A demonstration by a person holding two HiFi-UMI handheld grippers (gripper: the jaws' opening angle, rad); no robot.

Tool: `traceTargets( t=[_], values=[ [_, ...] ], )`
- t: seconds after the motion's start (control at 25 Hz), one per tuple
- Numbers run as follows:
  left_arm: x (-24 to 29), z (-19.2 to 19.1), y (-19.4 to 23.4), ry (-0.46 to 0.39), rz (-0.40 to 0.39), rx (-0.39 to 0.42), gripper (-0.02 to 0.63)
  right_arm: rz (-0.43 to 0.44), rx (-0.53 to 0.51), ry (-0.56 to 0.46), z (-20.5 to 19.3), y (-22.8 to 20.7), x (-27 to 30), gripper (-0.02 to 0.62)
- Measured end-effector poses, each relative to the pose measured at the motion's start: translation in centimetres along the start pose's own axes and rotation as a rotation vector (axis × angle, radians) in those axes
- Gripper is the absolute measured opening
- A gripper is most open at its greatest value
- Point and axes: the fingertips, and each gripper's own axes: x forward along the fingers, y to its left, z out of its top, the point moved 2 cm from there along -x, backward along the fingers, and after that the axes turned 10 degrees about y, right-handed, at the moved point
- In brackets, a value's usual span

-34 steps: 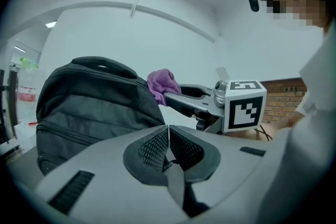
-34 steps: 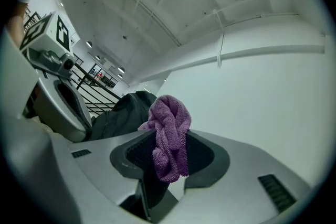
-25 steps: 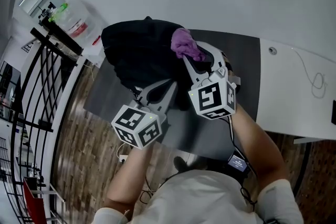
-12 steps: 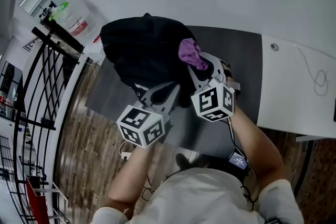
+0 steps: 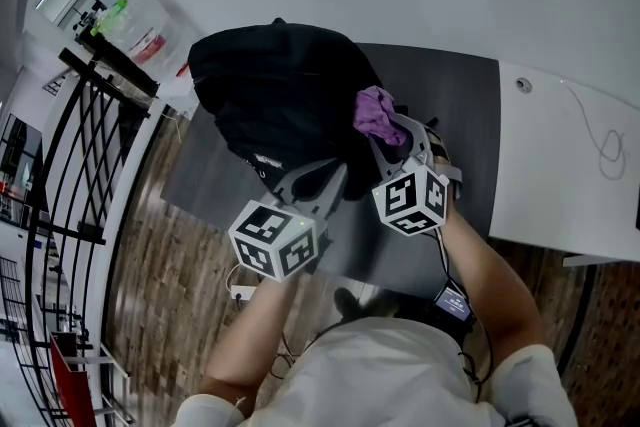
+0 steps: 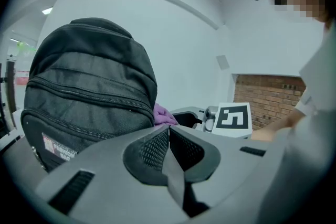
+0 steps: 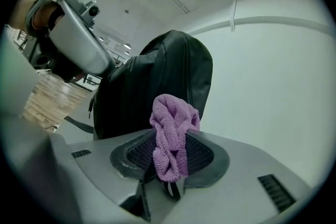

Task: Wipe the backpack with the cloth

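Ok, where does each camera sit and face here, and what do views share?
Head view: on the person's head, looking steeply down at the backpack on the table; both forearms, left gripper and right gripper show.
Left gripper view: on the left gripper, looking along its shut, empty jaws at the backpack's front; the person's torso at right.
Right gripper view: on the right gripper, looking along jaws shut on the purple cloth toward the backpack's side.
Shared: backpack and cloth in all three; each gripper view catches the other gripper.

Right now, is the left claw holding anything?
No, the left claw is shut on nothing; the purple cloth sits in the right claw.
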Motion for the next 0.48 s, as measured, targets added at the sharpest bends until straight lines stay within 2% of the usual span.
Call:
traceTargets(
  t=[0.24, 0.48],
  values=[
    [0.3, -1.2, -0.1, 0.025, -0.004, -0.011, 0.006, -0.004, 0.038, 0.066, -3.8, 0.2, -0.7, 0.152],
    [0.6, -2.4, 0.0, 0.048, -0.011, -0.023, 0.006, -0.053, 0.112, 0.081, -5.3, -1.4, -2.3, 0.152]
  ],
)
